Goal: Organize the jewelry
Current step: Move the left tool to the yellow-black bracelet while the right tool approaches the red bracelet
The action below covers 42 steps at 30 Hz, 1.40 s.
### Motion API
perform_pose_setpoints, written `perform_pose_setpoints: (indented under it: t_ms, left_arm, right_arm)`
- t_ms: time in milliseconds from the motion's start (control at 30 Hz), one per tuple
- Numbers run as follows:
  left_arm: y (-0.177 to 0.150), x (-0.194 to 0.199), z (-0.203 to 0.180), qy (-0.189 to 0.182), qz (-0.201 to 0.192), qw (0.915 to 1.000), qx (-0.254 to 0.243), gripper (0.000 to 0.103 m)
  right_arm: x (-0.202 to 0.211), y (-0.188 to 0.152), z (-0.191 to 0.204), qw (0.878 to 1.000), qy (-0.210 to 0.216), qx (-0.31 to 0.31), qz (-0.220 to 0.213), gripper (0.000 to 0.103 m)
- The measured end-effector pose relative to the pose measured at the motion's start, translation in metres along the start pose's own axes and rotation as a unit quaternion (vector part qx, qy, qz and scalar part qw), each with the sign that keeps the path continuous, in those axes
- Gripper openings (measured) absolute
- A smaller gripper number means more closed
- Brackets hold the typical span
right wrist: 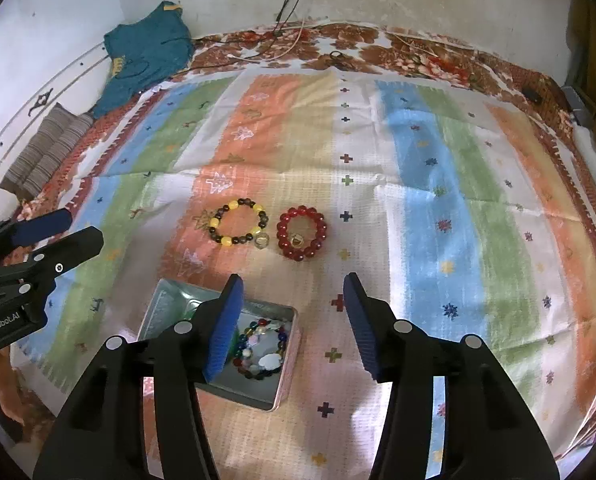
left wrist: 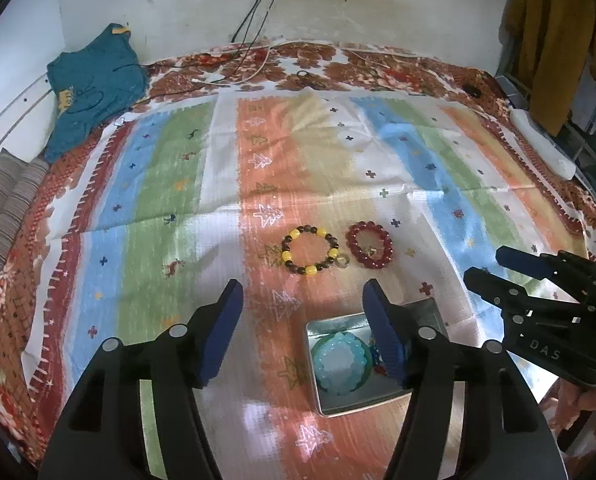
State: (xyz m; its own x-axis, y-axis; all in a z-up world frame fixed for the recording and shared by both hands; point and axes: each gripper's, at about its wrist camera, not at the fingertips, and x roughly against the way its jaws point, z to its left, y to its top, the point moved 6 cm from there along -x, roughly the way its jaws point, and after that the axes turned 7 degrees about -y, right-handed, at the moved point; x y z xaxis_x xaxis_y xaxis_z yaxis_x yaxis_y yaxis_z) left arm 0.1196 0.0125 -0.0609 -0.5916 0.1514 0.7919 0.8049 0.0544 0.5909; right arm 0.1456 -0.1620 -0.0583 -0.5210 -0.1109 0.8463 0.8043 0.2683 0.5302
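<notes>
Both your left gripper (left wrist: 302, 336) and right gripper (right wrist: 292, 320) stand open and empty above the tin (right wrist: 286, 350), which already holds beaded pieces. Next, I judge, reach farther for the yellow-and-dark bracelet (right wrist: 238, 222) or the red bracelet (right wrist: 301, 232) just to its right on the cloth (right wrist: 430, 216).

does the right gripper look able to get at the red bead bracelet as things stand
Probably yes: the right gripper is open and empty, and the red bead bracelet lies uncovered on the striped cloth just ahead, apart from the yellow-and-dark bracelet.
</notes>
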Motion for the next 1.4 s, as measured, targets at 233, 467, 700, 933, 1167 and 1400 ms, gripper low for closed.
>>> perform_pose_setpoints:
  t_ms: [233, 467, 700, 933, 1167, 1400]
  left_arm:
    - [0.005, -0.009, 0.0, 0.012, 0.004, 0.9999, -0.01, 0.071]
    - [0.008, -0.024, 0.013, 0.036, 0.019, 0.9991, -0.007, 0.075]
    - [0.015, -0.041, 0.029, 0.052, 0.029, 0.9982, 0.008, 0.078]
    - [0.021, -0.063, 0.036, 0.059, 0.044, 0.9972, 0.011, 0.08]
    - [0.024, -0.085, 0.04, 0.067, 0.06, 0.9959, 0.005, 0.08]
    - [0.025, -0.108, 0.044, 0.068, 0.08, 0.9945, 0.001, 0.08]
  right_arm:
    - [-0.007, 0.004, -0.001, 1.0, -0.015, 0.01, 0.004, 0.059]
    - [-0.023, 0.01, -0.002, 0.999, -0.03, 0.012, 0.017, 0.062]
    - [-0.036, 0.014, -0.006, 0.999, -0.034, 0.008, 0.027, 0.066]
    - [-0.049, 0.021, -0.008, 0.999, -0.037, 0.007, 0.037, 0.069]
    - [-0.066, 0.027, -0.01, 0.998, -0.04, 0.007, 0.047, 0.073]
    - [-0.087, 0.031, -0.016, 0.997, -0.043, -0.001, 0.065, 0.073]
